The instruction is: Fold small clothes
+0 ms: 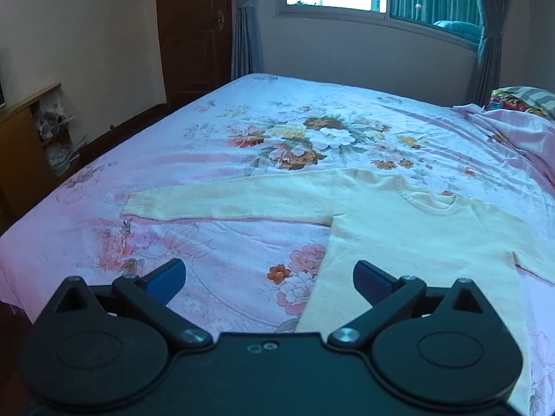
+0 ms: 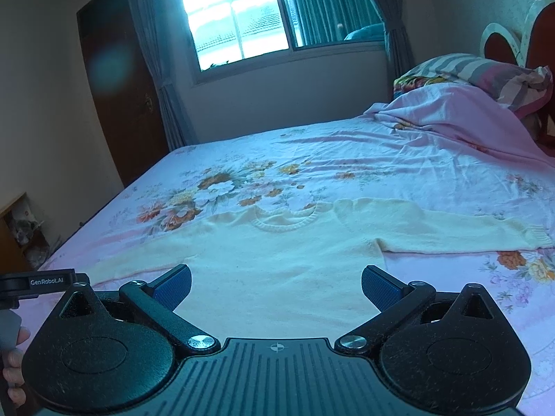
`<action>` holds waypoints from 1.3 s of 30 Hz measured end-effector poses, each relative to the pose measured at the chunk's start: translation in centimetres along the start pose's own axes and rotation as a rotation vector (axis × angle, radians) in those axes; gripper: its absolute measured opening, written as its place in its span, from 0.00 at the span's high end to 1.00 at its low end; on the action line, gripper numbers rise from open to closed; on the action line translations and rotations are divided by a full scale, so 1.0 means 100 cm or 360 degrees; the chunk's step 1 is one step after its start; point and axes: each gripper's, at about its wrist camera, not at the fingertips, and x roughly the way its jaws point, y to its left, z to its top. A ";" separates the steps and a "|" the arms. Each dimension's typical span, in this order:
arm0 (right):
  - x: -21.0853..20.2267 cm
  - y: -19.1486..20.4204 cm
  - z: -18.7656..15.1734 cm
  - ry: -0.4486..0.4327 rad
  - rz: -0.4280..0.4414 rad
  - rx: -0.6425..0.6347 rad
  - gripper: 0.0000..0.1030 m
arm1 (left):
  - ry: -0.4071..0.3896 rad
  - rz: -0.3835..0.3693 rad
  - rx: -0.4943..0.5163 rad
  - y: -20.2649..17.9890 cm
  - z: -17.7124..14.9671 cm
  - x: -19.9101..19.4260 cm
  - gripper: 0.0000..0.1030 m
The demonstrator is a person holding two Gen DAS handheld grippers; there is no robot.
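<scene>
A small cream knitted sweater lies flat on the bed, sleeves spread out to both sides, neckline facing away. It also shows in the right wrist view. My left gripper is open and empty, hovering above the sheet at the sweater's lower left edge, below the left sleeve. My right gripper is open and empty, hovering over the sweater's body near the hem. The right sleeve stretches to the right.
The bed has a pink floral sheet. A rumpled pink blanket and striped pillow lie at the head. A wooden shelf stands left of the bed. The left gripper's body shows at the right view's left edge.
</scene>
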 end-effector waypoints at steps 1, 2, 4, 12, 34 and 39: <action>0.004 0.000 0.000 0.0006 -0.0004 -0.0002 0.00 | 0.0012 0.0005 -0.0012 0.001 0.001 0.004 0.02; 0.008 0.000 0.001 0.0012 -0.0007 -0.0001 0.00 | 0.0024 0.0009 -0.0023 0.002 0.002 0.009 0.02; 0.015 -0.001 0.001 0.0022 -0.0003 -0.0001 0.00 | 0.0048 0.0011 -0.0046 0.004 0.003 0.018 0.02; 0.044 -0.005 0.003 0.0073 -0.0005 -0.0005 0.00 | 0.0109 0.0060 -0.0116 0.015 0.010 0.057 0.05; 0.124 -0.006 0.006 0.0156 -0.0032 -0.0024 0.00 | 0.0256 0.0204 -0.0320 0.057 0.037 0.161 0.11; 0.142 -0.002 0.004 0.0181 -0.0026 -0.0043 0.00 | 0.0313 0.0237 -0.0412 0.079 0.039 0.183 0.16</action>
